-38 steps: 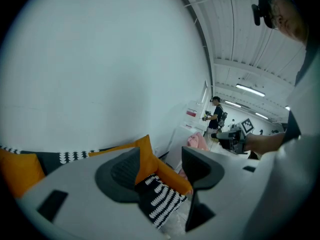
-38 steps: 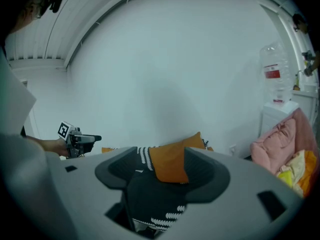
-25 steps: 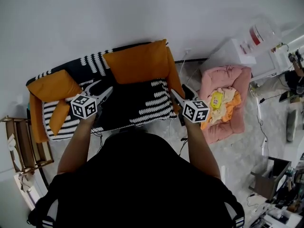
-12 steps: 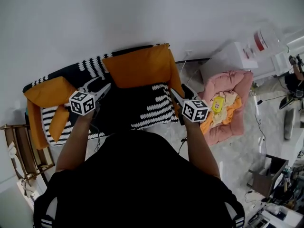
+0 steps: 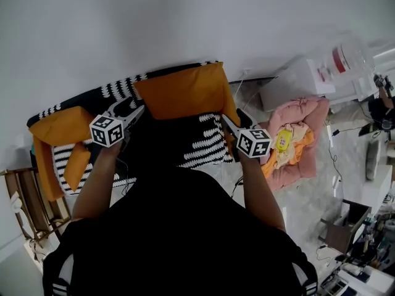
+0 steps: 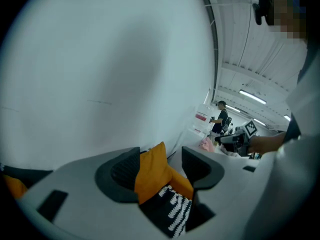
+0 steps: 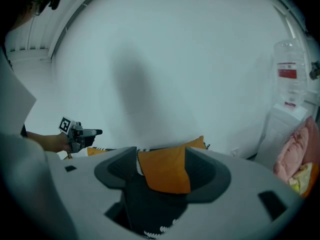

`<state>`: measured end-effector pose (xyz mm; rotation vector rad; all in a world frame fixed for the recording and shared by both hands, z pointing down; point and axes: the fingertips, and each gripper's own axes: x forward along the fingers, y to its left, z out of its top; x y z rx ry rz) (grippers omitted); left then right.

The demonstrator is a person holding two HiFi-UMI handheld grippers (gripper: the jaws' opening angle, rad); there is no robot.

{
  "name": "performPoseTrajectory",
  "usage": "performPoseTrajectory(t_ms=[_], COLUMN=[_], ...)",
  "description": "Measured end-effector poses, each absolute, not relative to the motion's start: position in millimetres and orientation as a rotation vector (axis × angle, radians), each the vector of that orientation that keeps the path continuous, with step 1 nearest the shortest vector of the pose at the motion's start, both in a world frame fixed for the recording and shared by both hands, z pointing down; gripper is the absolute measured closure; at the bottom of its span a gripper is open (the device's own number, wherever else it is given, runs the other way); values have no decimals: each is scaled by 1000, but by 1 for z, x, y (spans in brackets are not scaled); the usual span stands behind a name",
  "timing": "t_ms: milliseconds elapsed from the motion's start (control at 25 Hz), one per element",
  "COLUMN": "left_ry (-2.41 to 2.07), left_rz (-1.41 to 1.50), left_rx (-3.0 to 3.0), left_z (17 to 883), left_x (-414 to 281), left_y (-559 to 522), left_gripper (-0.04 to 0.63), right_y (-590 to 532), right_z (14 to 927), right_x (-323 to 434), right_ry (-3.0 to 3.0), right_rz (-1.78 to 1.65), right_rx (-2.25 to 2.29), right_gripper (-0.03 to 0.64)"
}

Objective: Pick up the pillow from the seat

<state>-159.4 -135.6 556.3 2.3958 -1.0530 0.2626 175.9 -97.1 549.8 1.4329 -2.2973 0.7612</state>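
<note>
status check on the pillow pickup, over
Left gripper and right gripper open, empty. Big orange pillow against the sofa back, untouched. Nothing in the way.

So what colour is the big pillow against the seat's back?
The pillow is orange, clearest in head view.

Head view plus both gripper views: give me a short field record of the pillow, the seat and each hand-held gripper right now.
pillow: orange pillow, leaning against the seat back, not gripped
seat: black-and-white striped sofa
left hand-held gripper: jaws apart, empty, aimed at the pillow from its left side
right hand-held gripper: jaws apart, empty, aimed at the pillow from its right side
other: second orange pillow at the sofa's left end; pink pet bed on the floor to the right
task status: pickup not yet done
</note>
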Motion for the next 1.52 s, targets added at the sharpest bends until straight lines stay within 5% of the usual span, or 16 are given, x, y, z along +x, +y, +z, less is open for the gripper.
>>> performPoseTrajectory(t_ms=[1520], left_ry=[-1295], left_rz=[243], left_rx=[2278], left_z=[551], left_x=[-170], left_y=[-190], left_gripper=[328], right_y=[-224], right_z=[547], right_x=[170], right_ry=[-2391], right_rz=[686], right_rx=[1209], right_gripper=[311])
